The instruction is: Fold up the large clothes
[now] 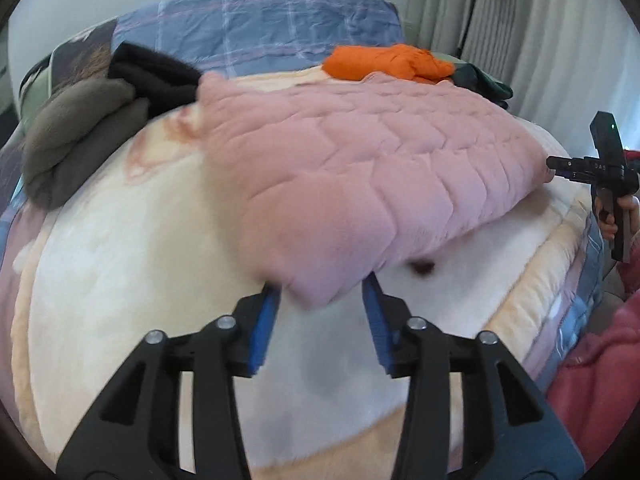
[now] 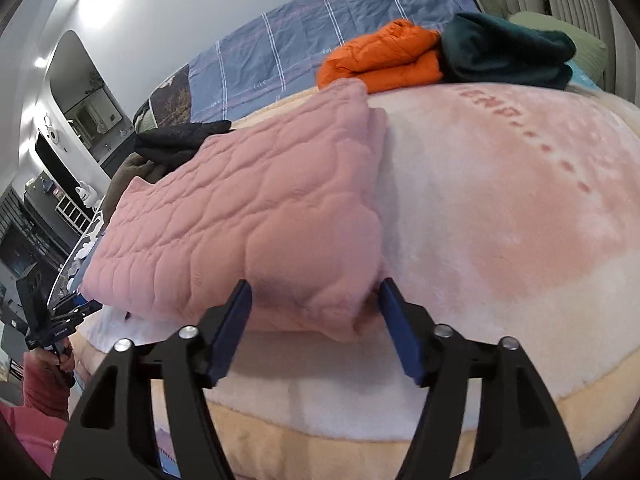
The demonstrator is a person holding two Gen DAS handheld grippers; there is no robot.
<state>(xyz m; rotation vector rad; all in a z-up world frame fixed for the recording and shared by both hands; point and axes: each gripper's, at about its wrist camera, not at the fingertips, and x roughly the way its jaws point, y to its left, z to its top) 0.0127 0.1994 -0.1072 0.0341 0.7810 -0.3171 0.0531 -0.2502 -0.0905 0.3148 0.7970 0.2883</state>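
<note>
Blue pads of left gripper (image 1: 322, 292) sit nearest the lens, jaws apart, straddling one near corner of pink quilted garment (image 1: 360, 168); fabric lies between the pads but they don't look pressed on it. Right gripper (image 2: 316, 292) same deal at the other near corner: jaws wide, corner bulging between them, no pinch visible, nothing held by either

Garment is a thick folded slab lying flat on cream blanket (image 1: 120, 260), near edge toward the person, far edge running to 12 o'clock. In left view right gripper shows at 3 o'clock, tip at the garment's side edge; in right view left gripper shows at 8 o'clock

Step, as I read it: a fold looks laid down and both corners let go, or about to be re-gripped, can't tell which. Next move likely calls for either closing on both corners together to lift evenly for another fold, or backing off and shifting the slab to the folded pile. Padding is bulky, so a shallow pinch may slip

Outward: orange jacket (image 2: 380, 56) and dark green fleece (image 2: 508, 48) folded at 12–1 o'clock; grey garment (image 1: 80, 144) and black one (image 1: 156, 76) heaped unfolded at 10 o'clock. Blue plaid bedding (image 1: 260, 24) behind, curtains (image 1: 540, 40) at 2 o'clock, white wall, dresser and shelves at 9 o'clock in right view. Red sleeve (image 1: 600, 360) at frame edge
</note>
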